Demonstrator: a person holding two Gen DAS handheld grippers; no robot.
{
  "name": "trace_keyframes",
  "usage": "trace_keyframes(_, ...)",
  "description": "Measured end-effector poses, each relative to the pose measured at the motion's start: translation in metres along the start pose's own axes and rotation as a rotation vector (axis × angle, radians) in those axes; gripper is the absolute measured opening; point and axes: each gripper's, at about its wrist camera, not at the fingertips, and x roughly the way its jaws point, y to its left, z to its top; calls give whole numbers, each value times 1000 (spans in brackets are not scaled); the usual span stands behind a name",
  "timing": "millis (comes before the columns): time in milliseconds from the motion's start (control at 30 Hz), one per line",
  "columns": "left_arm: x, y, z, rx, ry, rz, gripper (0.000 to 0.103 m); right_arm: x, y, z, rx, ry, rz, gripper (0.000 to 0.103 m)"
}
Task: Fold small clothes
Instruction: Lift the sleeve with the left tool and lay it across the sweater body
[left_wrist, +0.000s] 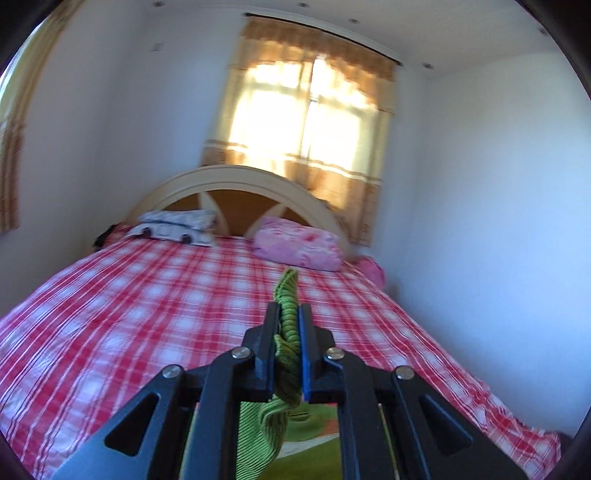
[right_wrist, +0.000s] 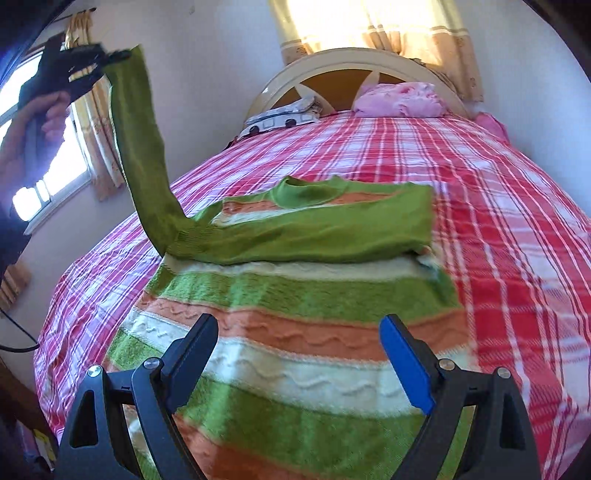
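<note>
The striped sweater (right_wrist: 295, 332) lay flat on the plaid bed (right_wrist: 517, 258), one green sleeve (right_wrist: 136, 147) stretched up and away to its left, cuff clenched in the left gripper (right_wrist: 122, 55). The right gripper (right_wrist: 299, 354) hovered released over the hem, probably nearer the body.

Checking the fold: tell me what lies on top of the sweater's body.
One green sleeve lies folded across the sweater, hiding its chest. The other sleeve hangs from the left gripper.

Ribbed knit sweater (right_wrist: 306, 291); woven bedsheet (right_wrist: 498, 206)
</note>
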Motion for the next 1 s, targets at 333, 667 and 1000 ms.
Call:
trace_keyframes(333, 92, -108, -96, 195, 217, -109, 10, 9, -18, -20, 49, 35, 14, 90)
trace_keyframes(667, 164, -165, -200, 307, 415, -63, 22, 21, -17, -29, 62, 74, 48, 90)
trace_keyframes(1000, 89, -116, -186, 397, 312, -8, 83, 23, -19, -30, 68, 76, 68, 91)
